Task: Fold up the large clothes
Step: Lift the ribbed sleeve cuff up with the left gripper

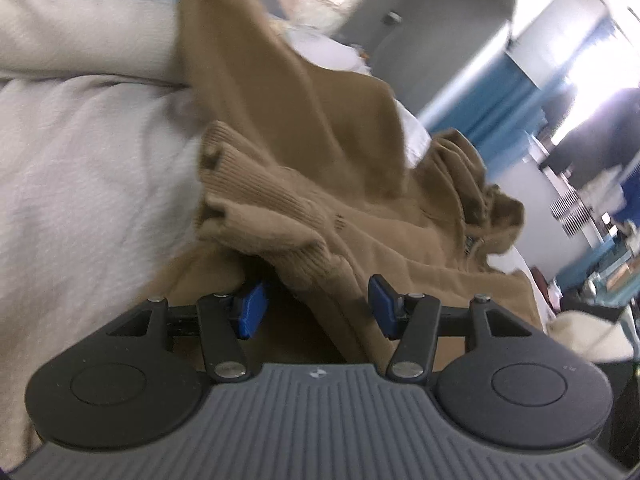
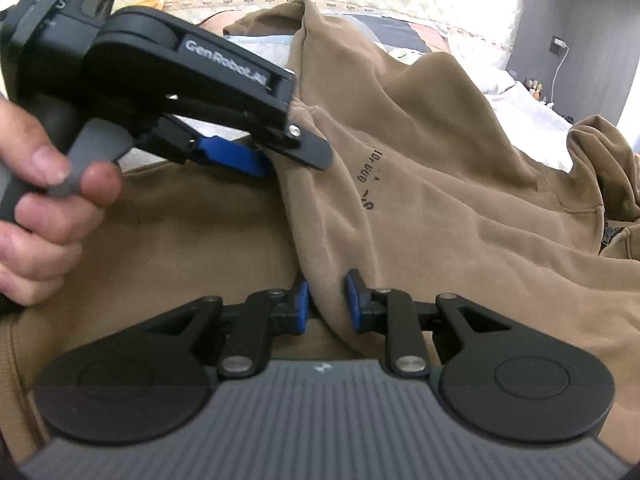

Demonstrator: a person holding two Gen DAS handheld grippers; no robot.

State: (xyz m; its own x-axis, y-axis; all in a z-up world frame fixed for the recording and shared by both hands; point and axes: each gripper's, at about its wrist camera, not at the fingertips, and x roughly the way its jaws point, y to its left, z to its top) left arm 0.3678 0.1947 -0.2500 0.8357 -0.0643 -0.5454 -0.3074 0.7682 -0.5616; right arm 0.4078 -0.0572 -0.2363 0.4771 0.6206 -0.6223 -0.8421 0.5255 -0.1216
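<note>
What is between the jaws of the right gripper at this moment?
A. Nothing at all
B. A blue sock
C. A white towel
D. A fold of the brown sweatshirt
D: in the right wrist view, the right gripper has its blue jaws pressed on a fold of the brown sweatshirt, which runs up and away from them.

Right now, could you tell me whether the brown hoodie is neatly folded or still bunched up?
Still bunched up. The brown hoodie lies in loose ridges, its hood crumpled, and the right gripper pinches a raised fold.
</note>
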